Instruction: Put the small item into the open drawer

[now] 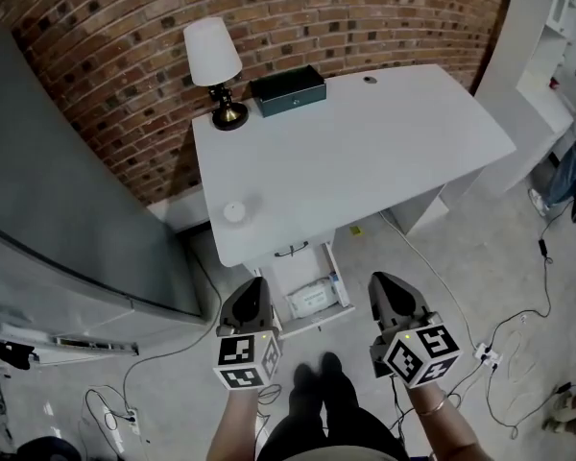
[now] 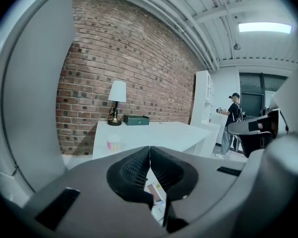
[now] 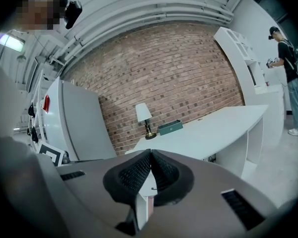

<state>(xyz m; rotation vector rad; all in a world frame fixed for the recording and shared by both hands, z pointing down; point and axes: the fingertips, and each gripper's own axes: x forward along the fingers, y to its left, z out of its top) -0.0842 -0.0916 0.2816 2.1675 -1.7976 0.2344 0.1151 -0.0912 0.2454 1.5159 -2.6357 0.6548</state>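
Holding both grippers low before the white desk [image 1: 365, 152], I have my left gripper's [image 1: 254, 280] fingers pressed together tip to tip, pinching nothing. My right gripper's [image 1: 382, 278] fingers are pressed together too, and empty.

The small round item [image 1: 233, 211] sits on the desk top near the front left corner, close to the edge, well apart from both grippers. The open drawer [image 1: 338, 281] juts out under the front edge, between my grippers and just beyond them, with a white packet [image 1: 312, 298] lying inside.

A lamp [image 1: 214, 65] and a dark green box [image 1: 288, 89] stand along the back edge by the brick wall. A grey cabinet [image 1: 67, 209] crowds my left; cables [image 1: 518, 334] trail on the floor at my right.
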